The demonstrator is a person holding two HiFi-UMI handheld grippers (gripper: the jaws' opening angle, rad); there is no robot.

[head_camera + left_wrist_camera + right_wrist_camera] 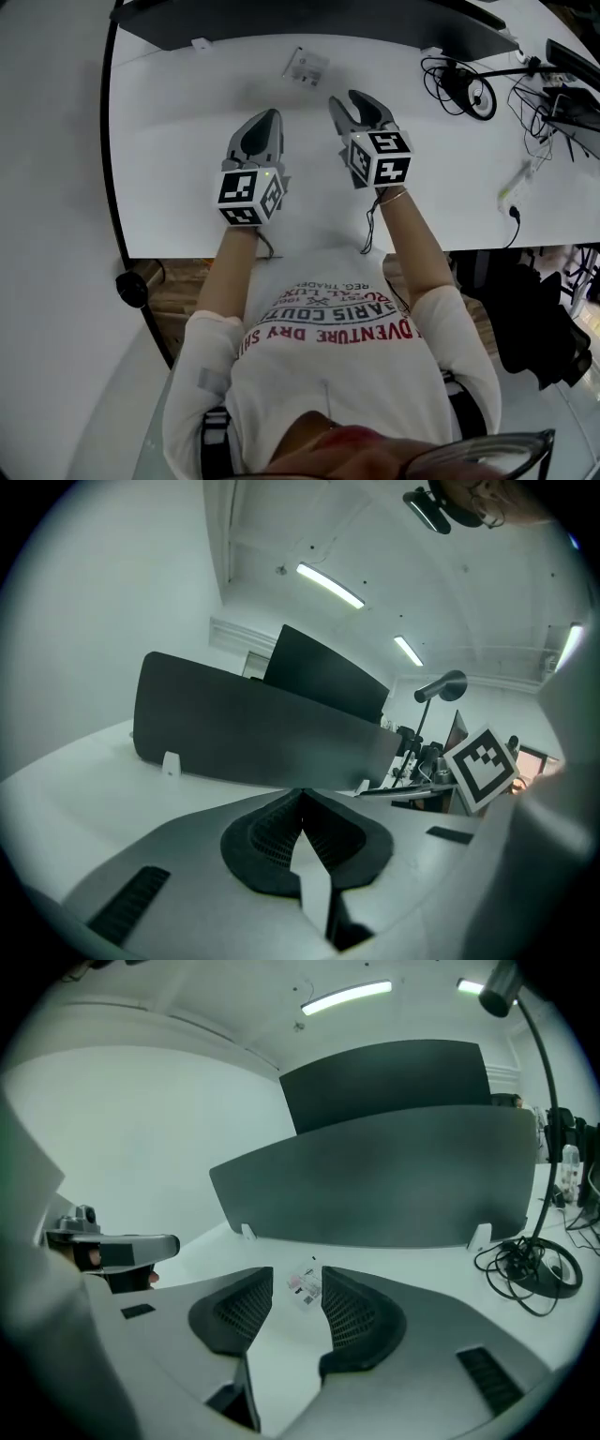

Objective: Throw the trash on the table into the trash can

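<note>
Beneath dark glasses rim (pixel 497 448), over white table (pixel 187 112): left gripper (pixel 270 116) clenched empty, right gripper (pixel 349 98) released, aimed at small crinkled clear plastic wrapper (pixel 307 66).

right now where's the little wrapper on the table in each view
Head view: wrapper lies near the far edge of the table.
Left gripper view: not in it.
Right gripper view: wrapper shows on the table in the gap between the open fingers, untouched.
Shared landmark: dark divider panel behind it.
</note>
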